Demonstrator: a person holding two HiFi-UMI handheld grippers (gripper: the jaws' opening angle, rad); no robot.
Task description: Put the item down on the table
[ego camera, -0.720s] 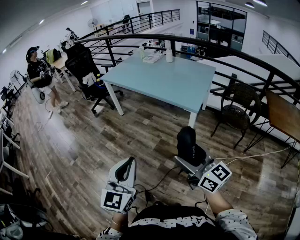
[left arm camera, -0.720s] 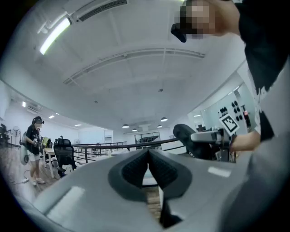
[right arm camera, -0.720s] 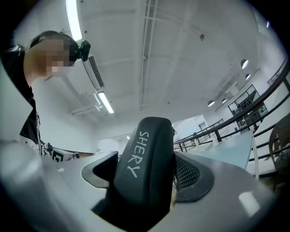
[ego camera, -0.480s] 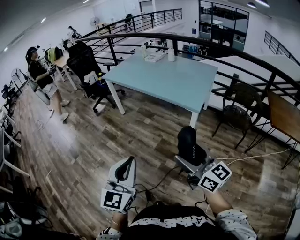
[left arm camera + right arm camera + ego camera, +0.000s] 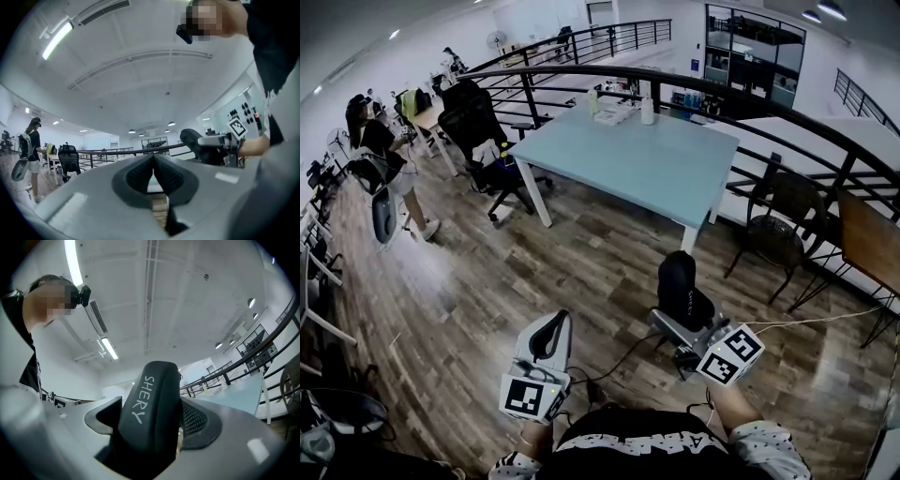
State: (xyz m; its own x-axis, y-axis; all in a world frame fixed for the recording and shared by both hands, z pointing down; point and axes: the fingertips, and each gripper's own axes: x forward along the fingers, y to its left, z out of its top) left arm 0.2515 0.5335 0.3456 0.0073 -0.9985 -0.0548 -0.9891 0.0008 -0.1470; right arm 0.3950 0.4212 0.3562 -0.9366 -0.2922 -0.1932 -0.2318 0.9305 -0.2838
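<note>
A black oblong case (image 5: 681,291) with white lettering (image 5: 149,416) stands upright between the jaws of my right gripper (image 5: 682,302), which is shut on it. It fills the middle of the right gripper view. My left gripper (image 5: 549,339) is held beside it, low at the left, shut with nothing between its pads (image 5: 153,177). The light blue table (image 5: 628,159) stands well ahead of both grippers across the wooden floor. In the left gripper view the right gripper and the case (image 5: 194,140) show at the right.
Bottles and small items (image 5: 619,108) sit at the table's far edge. A curved black railing (image 5: 787,117) runs behind it. A black office chair (image 5: 478,141) stands left of the table, a dark wicker chair (image 5: 783,211) to its right. A person (image 5: 380,159) walks at far left.
Both grippers have kept their places. The view has drifted slightly, and the person at the far left has turned and moved lower in the picture.
</note>
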